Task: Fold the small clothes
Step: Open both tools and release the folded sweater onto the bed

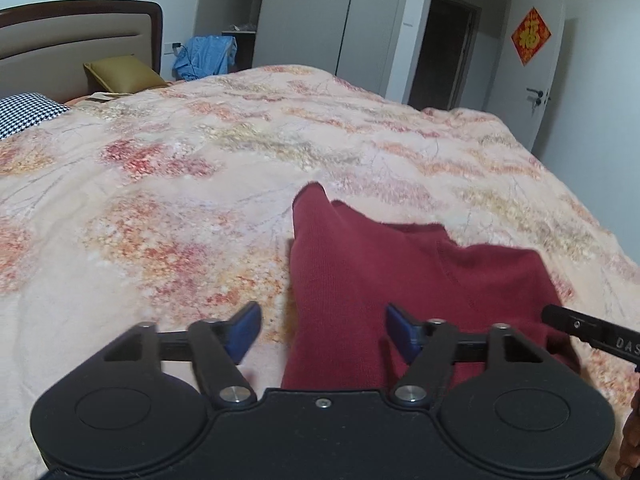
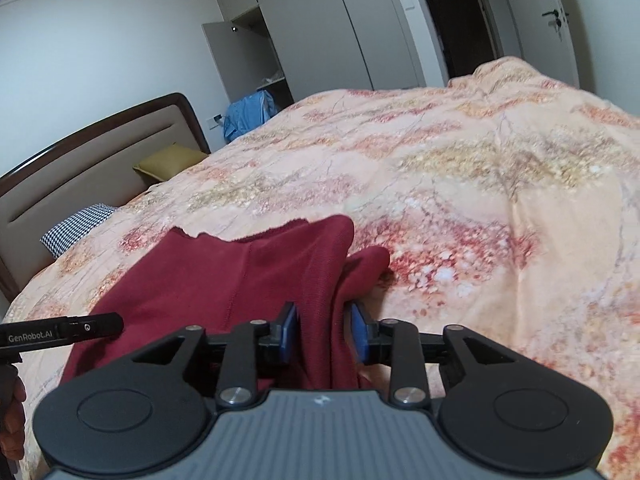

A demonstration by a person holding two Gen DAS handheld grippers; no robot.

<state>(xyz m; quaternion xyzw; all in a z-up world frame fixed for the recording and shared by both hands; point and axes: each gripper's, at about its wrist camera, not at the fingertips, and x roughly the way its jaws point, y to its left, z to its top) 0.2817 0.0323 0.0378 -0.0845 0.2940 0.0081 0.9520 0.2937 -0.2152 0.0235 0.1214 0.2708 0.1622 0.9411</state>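
Standing by the bed (image 1: 160,184), I lose the near end of the dark red garment (image 1: 360,272) under both gripper bodies, so its full outline is hard to make out, and what kind of garment it is I cannot tell. The person's hands show only as slivers at the frame edges.

The left gripper (image 1: 322,330) has its blue pads spread wide; the garment's left edge runs between them without either pad touching cloth. The right gripper (image 2: 322,334) has narrowed its pads onto a raised fold of the red fabric, which fills the gap between them and is pinched up off the floral quilt (image 2: 480,200).

The garment lies on the near part of the quilt, its long axis running from near to far, ending in a blunt raised corner at the far end. From the right wrist view a second, smaller lobe of cloth pokes out just right of the pinched fold.

Far off to the left, a mustard cushion (image 1: 120,74) and a houndstooth pillow (image 1: 24,114) rest against the headboard (image 1: 72,36).
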